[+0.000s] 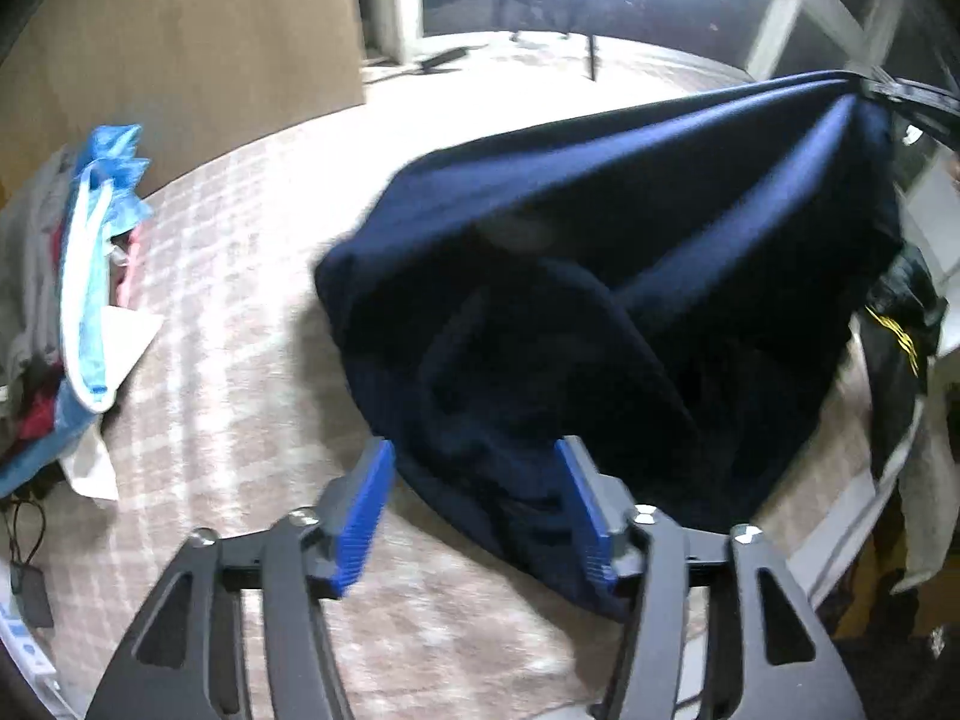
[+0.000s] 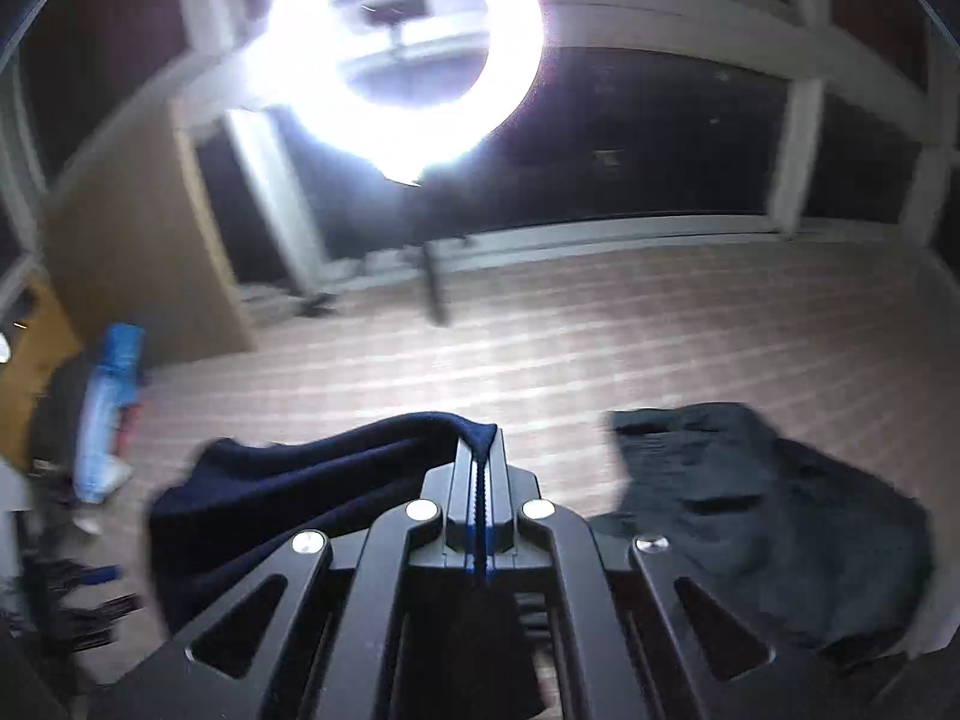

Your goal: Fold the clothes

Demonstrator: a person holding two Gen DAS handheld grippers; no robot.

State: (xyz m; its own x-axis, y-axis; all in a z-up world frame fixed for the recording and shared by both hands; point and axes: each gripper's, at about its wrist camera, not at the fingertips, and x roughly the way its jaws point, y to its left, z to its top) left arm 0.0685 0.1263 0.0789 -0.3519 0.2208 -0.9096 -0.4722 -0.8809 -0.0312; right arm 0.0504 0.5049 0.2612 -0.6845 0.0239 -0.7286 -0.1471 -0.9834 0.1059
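A navy blue garment point(image 1: 630, 276) hangs in the air over the striped surface point(image 1: 240, 324). Its top corner is pinched by my right gripper point(image 1: 882, 90), seen at the upper right of the left wrist view. My left gripper point(image 1: 474, 468) is open, its blue pads point(image 1: 360, 516) on either side of the garment's lower edge without closing on it. In the right wrist view my right gripper point(image 2: 478, 456) is shut on a fold of the navy garment point(image 2: 288, 480), which drapes down to the left.
A pile of clothes with a light blue piece point(image 1: 96, 276) lies at the left. A dark garment point(image 2: 762, 522) lies on the striped surface at the right. A ring light point(image 2: 408, 54) on a stand glares at the back. A wooden panel point(image 1: 180, 42) stands at the far left.
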